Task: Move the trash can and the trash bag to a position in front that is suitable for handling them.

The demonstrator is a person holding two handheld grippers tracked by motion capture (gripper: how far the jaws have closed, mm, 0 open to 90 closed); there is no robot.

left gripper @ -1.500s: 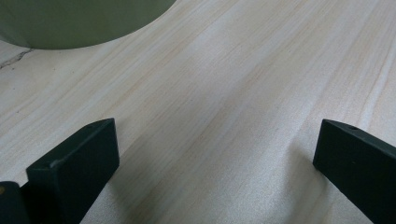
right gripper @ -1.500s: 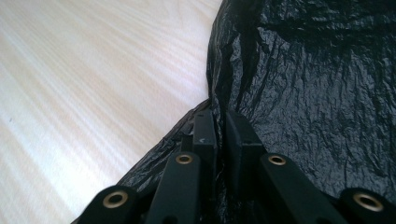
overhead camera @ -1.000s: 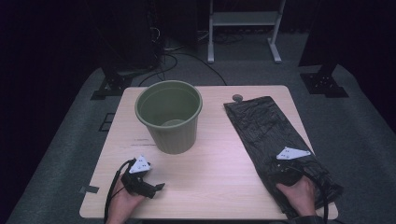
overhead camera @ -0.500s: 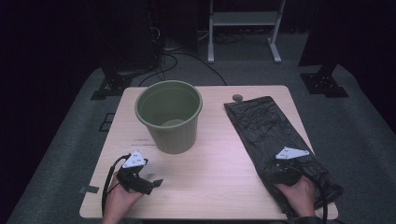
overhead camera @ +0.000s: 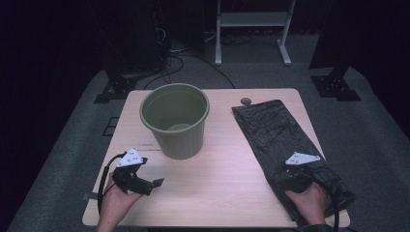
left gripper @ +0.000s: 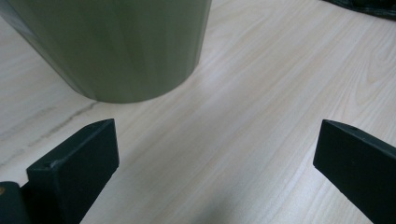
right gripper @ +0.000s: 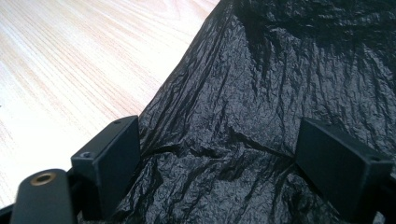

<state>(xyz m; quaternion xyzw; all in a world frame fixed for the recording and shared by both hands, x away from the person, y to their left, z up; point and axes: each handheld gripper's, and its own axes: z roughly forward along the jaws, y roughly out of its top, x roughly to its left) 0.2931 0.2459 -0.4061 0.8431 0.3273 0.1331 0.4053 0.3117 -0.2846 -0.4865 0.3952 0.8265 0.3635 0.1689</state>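
Bag: black plastic bag (overhead camera: 285, 145) flat on right side of tabletop (overhead camera: 222, 183), long axis running away from the near edge, slightly slanted.
Bin: green bin (overhead camera: 175, 118) upright, left of centre, well apart from bag.
Right hand-held gripper (right gripper: 219, 154): resting over bag's near end, jaws spread wide, crinkled film between them, nothing pinched.
Left hand-held gripper (left gripper: 215, 158): jaws wide apart, empty, low over bare wood, bin just ahead.
Nearer hand: right to bag, left to bin.
Likely next: pinching bag's near end, judged from layout.
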